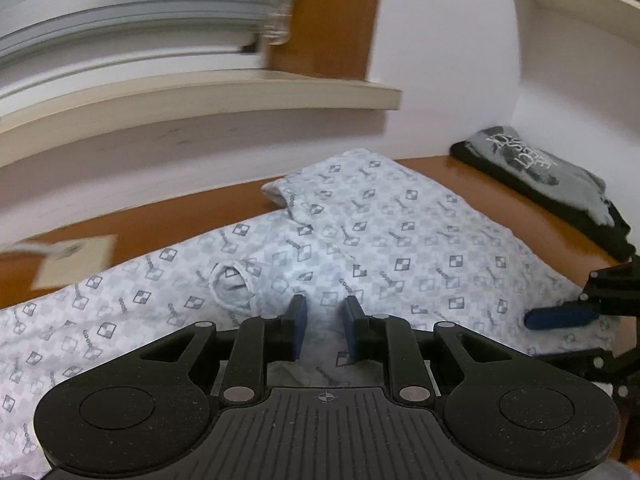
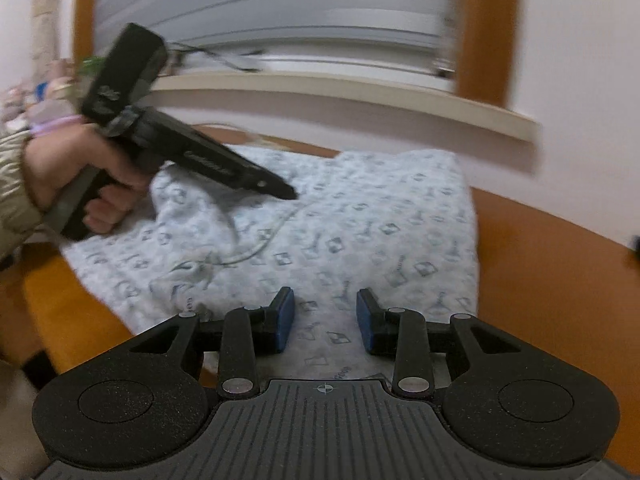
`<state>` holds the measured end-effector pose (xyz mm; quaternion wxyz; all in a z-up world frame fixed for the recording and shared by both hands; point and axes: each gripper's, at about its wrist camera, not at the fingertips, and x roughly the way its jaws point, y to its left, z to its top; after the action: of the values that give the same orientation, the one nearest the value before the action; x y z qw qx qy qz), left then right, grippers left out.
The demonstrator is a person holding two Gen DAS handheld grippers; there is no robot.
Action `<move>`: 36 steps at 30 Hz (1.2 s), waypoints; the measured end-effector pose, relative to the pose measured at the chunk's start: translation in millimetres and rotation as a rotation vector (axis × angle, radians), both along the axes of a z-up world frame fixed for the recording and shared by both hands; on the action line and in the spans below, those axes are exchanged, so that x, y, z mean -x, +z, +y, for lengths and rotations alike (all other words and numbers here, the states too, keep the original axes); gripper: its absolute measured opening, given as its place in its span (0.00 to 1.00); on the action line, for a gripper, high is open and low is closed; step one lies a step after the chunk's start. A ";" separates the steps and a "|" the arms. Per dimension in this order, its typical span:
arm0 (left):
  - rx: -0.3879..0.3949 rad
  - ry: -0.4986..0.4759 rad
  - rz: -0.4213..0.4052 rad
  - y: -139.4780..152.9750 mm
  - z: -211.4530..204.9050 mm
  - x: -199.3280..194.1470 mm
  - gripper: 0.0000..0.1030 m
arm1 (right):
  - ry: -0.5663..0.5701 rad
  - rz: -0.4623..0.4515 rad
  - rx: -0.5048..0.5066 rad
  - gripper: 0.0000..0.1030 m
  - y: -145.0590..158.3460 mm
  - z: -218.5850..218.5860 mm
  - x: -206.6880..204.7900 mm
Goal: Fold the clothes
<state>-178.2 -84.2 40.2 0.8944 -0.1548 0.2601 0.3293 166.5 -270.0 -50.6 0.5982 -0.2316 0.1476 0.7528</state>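
A white garment (image 1: 400,240) printed with small grey checks lies spread over the orange table (image 1: 452,166). One sleeve cuff (image 1: 232,284) sits just ahead and left of my left gripper (image 1: 325,320). Its blue pads stand a narrow gap apart, tips low on the cloth, which shows through the gap. In the right wrist view a hand (image 2: 80,172) holds the left gripper (image 2: 290,194) tilted down at the garment (image 2: 360,220). My right gripper (image 2: 325,316) hovers over the garment's near edge, pads apart, nothing between them. The right gripper (image 1: 560,336) also shows at the cloth's right edge.
A folded grey and black garment (image 1: 540,176) lies at the table's back right by the wall. A beige card (image 1: 72,260) rests at the left. A pale window sill (image 1: 200,100) juts out above the table. Bare table (image 2: 540,260) shows right of the garment.
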 end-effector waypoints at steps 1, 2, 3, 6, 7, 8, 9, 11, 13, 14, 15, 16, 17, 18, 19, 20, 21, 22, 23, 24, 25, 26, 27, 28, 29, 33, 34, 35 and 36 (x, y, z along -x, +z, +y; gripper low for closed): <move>0.002 -0.011 0.001 0.5 0.5 -4.9 0.21 | -0.019 0.006 0.005 0.33 1.4 -0.1 -13.2; 0.005 -0.021 0.002 1.1 1.0 -9.9 0.21 | -0.037 0.009 0.009 0.33 2.3 -0.4 -23.0; 0.007 -0.032 0.004 1.6 1.5 -14.8 0.21 | -0.051 0.009 0.015 0.33 3.3 -1.0 -30.4; 0.048 -0.064 -0.019 7.0 6.6 -22.5 0.21 | -0.077 0.031 0.042 0.33 8.1 -2.5 -49.7; 0.063 -0.076 -0.039 10.8 9.7 -20.1 0.22 | -0.081 0.055 0.054 0.33 11.7 -2.7 -54.6; 0.077 -0.088 -0.059 14.8 12.9 -17.6 0.23 | -0.087 0.074 0.058 0.33 15.4 -2.7 -57.7; 0.077 -0.091 -0.073 20.5 17.0 -15.1 0.23 | -0.093 0.084 0.054 0.33 20.3 -2.3 -59.5; 0.073 -0.100 -0.086 32.2 26.8 -14.4 0.24 | -0.098 0.083 0.030 0.33 30.3 -0.6 -61.5; 0.064 -0.099 -0.076 42.9 42.5 -20.8 0.37 | -0.103 0.066 0.006 0.33 38.7 7.5 -60.0; 0.053 -0.096 -0.067 47.3 48.4 -26.8 0.47 | -0.106 0.058 0.002 0.33 40.5 14.2 -59.5; 0.051 -0.111 -0.060 49.3 57.3 -34.2 0.51 | -0.109 0.048 0.002 0.33 41.2 21.8 -58.7; 0.050 -0.126 -0.053 50.7 66.7 -41.4 0.54 | -0.112 0.035 0.005 0.33 40.9 28.6 -58.2; 0.057 -0.141 -0.046 47.6 79.4 -47.0 0.55 | -0.115 0.015 0.011 0.33 39.0 34.6 -57.9; 0.046 -0.151 -0.036 45.0 87.4 -54.1 0.55 | -0.123 -0.003 0.017 0.33 36.5 41.2 -57.3; 0.035 -0.161 -0.027 42.4 94.8 -61.0 0.55 | -0.131 -0.020 0.022 0.33 33.9 47.7 -56.8; 0.020 -0.173 -0.025 40.2 98.5 -66.4 0.55 | -0.135 -0.032 0.026 0.33 31.8 52.8 -56.5; 0.007 -0.187 -0.023 38.0 101.9 -71.7 0.55 | -0.132 -0.034 0.028 0.34 30.4 55.6 -56.4; 0.009 -0.210 -0.031 35.7 104.1 -76.5 0.55 | -0.128 -0.036 0.031 0.34 29.0 58.3 -56.4; 0.012 -0.232 -0.037 33.4 106.3 -81.2 0.55 | -0.126 -0.034 0.033 0.34 27.8 60.0 -57.0; 0.016 -0.244 -0.028 30.0 108.5 -85.2 0.55 | -0.125 -0.028 0.034 0.35 26.8 60.0 -58.4; 0.023 -0.244 -0.006 25.6 111.0 -89.8 0.55 | -0.125 -0.022 0.035 0.35 25.9 60.0 -59.7; 0.029 -0.240 0.012 21.4 113.2 -92.8 0.56 | -0.124 -0.016 0.035 0.35 25.0 59.9 -60.8; 0.039 -0.238 0.020 17.7 115.3 -93.4 0.57 | -0.122 -0.010 0.035 0.35 24.1 59.4 -61.4; 0.049 -0.236 0.027 14.0 117.4 -94.0 0.59 | -0.121 -0.005 0.035 0.35 23.2 58.8 -62.0; 0.059 -0.235 0.033 10.4 119.5 -94.5 0.60 | -0.120 -0.002 0.034 0.35 22.3 57.7 -62.4; 0.106 -0.264 0.029 3.8 121.7 -92.2 0.60 | -0.116 0.012 0.022 0.35 17.9 56.4 -63.7; 0.102 -0.268 0.035 3.3 120.7 -92.3 0.52 | -0.115 0.017 0.017 0.35 16.9 56.4 -64.6; 0.098 -0.267 0.037 3.5 119.5 -91.5 0.40 | -0.115 0.021 0.013 0.35 16.0 56.4 -65.5; 0.092 -0.263 0.040 4.7 118.3 -91.1 0.35 | -0.114 0.025 0.009 0.35 15.0 56.4 -66.4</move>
<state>-87.1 34.0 44.9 0.9164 -0.1536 0.3107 0.2001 232.9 -213.6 -35.6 0.6372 -0.2159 0.1713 0.7197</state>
